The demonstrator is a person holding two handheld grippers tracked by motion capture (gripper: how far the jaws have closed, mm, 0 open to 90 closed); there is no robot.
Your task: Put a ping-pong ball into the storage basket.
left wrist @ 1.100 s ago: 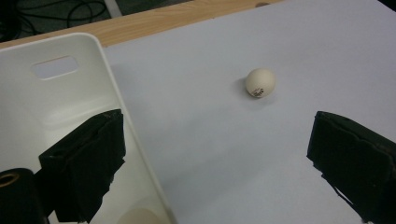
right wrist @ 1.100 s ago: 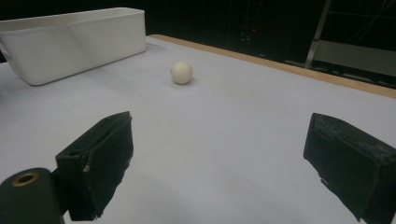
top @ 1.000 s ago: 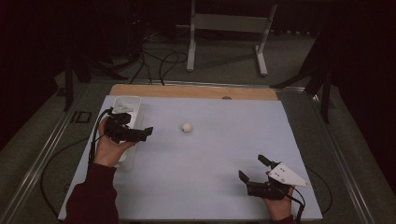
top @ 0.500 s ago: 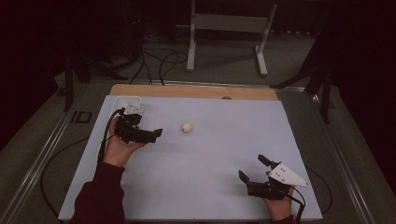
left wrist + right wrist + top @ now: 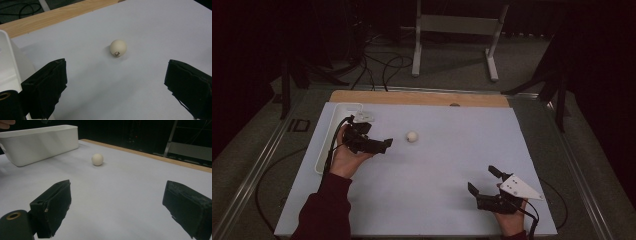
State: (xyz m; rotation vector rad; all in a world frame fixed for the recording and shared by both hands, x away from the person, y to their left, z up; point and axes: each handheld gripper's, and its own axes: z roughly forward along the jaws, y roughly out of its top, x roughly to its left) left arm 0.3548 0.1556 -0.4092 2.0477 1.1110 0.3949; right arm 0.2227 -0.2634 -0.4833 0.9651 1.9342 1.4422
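Left gripper (image 5: pixel 384 145) has moved nearer the ball (image 5: pixel 412 136), jaws wide, empty

The ball (image 5: pixel 118 48) is cream-white with a small dark printed mark low on its side. It lies on a pale lilac-grey table cover (image 5: pixel 452 165), edged at the far side by a light wooden strip (image 5: pixel 422 98). The bin (image 5: pixel 40 142) at left is plain white. Both grippers' jaws are matt black; the right gripper (image 5: pixel 486 185) carries a light grey plate. The sleeve (image 5: pixel 324 210) is dark maroon.

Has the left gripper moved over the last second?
Yes. The left gripper has shifted away from the white tray toward the ball, which has stayed put; its jaws are open.
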